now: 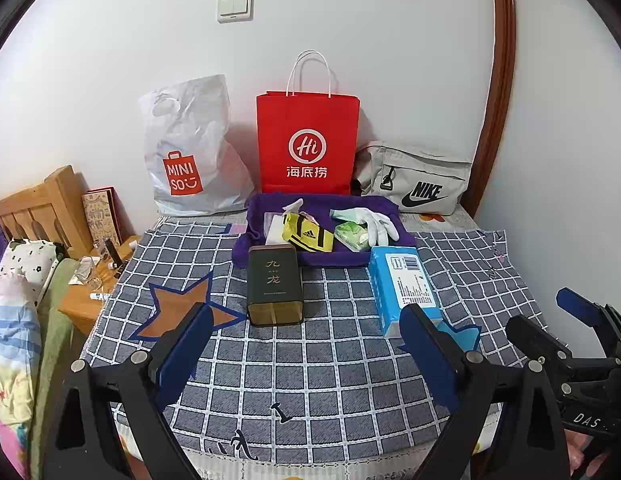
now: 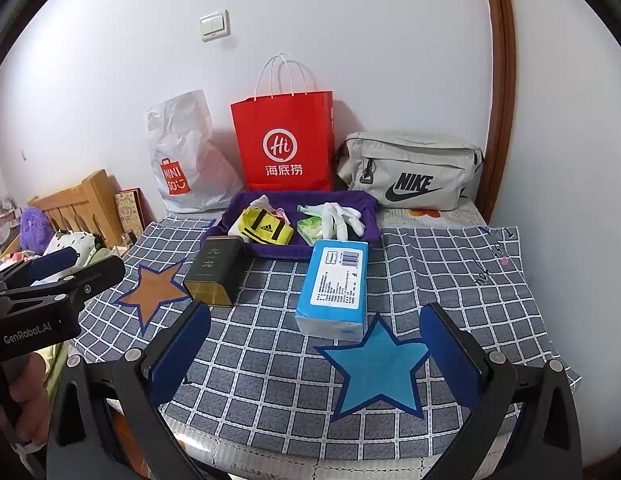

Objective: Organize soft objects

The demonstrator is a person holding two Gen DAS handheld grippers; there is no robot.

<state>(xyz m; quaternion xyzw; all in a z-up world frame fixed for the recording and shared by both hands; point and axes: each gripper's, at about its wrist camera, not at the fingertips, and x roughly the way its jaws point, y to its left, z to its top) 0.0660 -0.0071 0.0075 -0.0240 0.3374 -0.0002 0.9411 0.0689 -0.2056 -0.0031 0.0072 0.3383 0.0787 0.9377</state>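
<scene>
A purple cloth tray (image 1: 246,248) (image 2: 374,224) at the back of the checked table holds a yellow Adidas sock (image 1: 308,236) (image 2: 266,230), a green tissue pack (image 1: 352,236) (image 2: 310,228) and white gloves (image 1: 380,222) (image 2: 342,216). A blue tissue pack (image 1: 402,284) (image 2: 334,286) and a dark tin (image 1: 274,284) (image 2: 214,274) lie in front of it. My left gripper (image 1: 306,354) (image 2: 70,266) is open and empty above the brown star (image 1: 178,312) (image 2: 154,290). My right gripper (image 2: 314,354) (image 1: 550,320) is open and empty above the blue star (image 2: 376,372).
A white Miniso bag (image 1: 190,152) (image 2: 182,160), a red paper bag (image 1: 308,144) (image 2: 284,144) and a grey Nike bag (image 1: 418,180) (image 2: 410,168) stand against the wall. A bed and wooden nightstand (image 1: 86,300) with small items are at the left.
</scene>
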